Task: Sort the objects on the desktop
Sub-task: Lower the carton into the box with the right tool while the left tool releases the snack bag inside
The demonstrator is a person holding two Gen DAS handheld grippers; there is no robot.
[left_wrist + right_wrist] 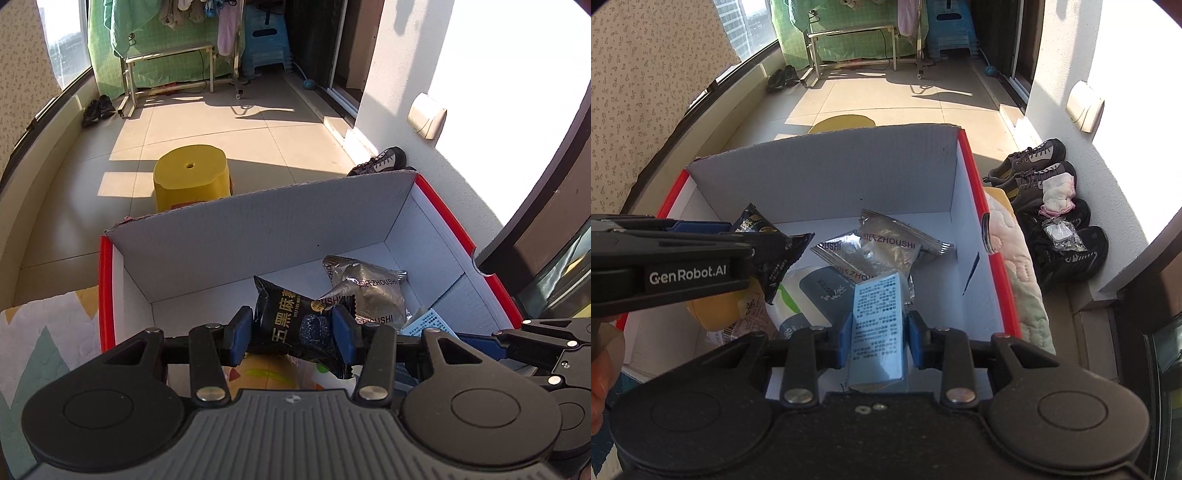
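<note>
A white cardboard box with red edges (258,236) (820,177) stands open before both grippers. My left gripper (291,330) is shut on a black snack packet with gold characters (295,321), held over the box's near part; the right wrist view shows that packet (772,247) coming in from the left. My right gripper (877,338) is shut on a light blue printed carton (877,321), upright above the box floor. Two silver snack packets (369,291) (882,247) lie inside the box. Beneath the grippers lie a yellow packet (716,306) and a white and grey-blue pouch (816,291).
The box rests on a quilted pastel cloth (40,332) (1015,258). A yellow stool (192,177) stands on the tiled floor beyond the box. Shoes (1034,170) line the white wall at the right. A person's hand (605,369) shows at the left edge.
</note>
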